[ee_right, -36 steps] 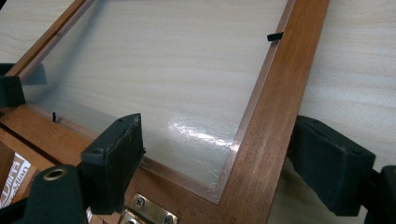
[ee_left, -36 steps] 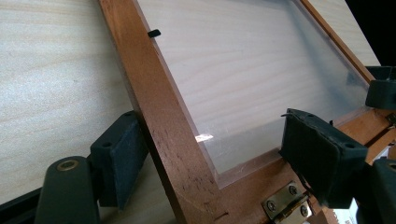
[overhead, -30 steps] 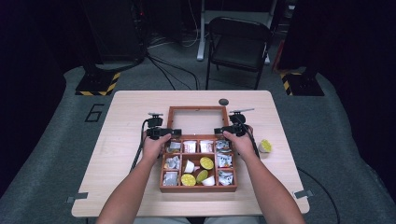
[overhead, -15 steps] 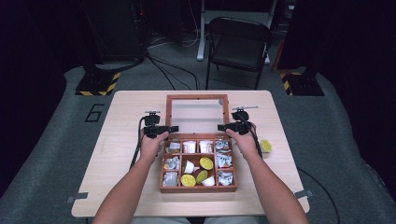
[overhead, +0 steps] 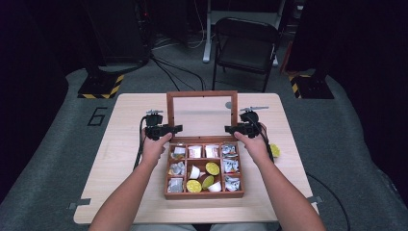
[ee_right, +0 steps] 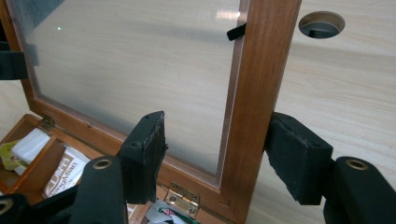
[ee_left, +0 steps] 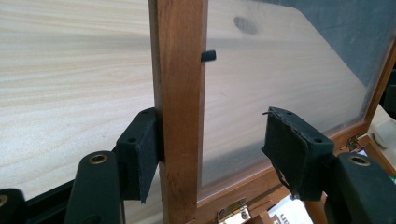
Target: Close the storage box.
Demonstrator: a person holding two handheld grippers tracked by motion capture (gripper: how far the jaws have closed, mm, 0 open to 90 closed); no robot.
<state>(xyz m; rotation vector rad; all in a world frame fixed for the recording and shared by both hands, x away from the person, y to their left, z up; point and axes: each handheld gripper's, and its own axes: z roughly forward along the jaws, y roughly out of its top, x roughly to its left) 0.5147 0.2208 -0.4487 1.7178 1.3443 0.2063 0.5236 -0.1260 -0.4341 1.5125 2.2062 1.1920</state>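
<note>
Each tongs straddles a side rail of the half-raised lid, one pad touching, not clamped.

Dim room: grey carpet, black folding chair behind light wooden table, hazard-striped stand bases.

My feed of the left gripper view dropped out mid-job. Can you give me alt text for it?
The left gripper straddles the wooden side rail of the box lid, one pad against the rail's outer face, the other standing off the frosted pane. The lid stands raised over the pale table, a brass hinge below.
</note>
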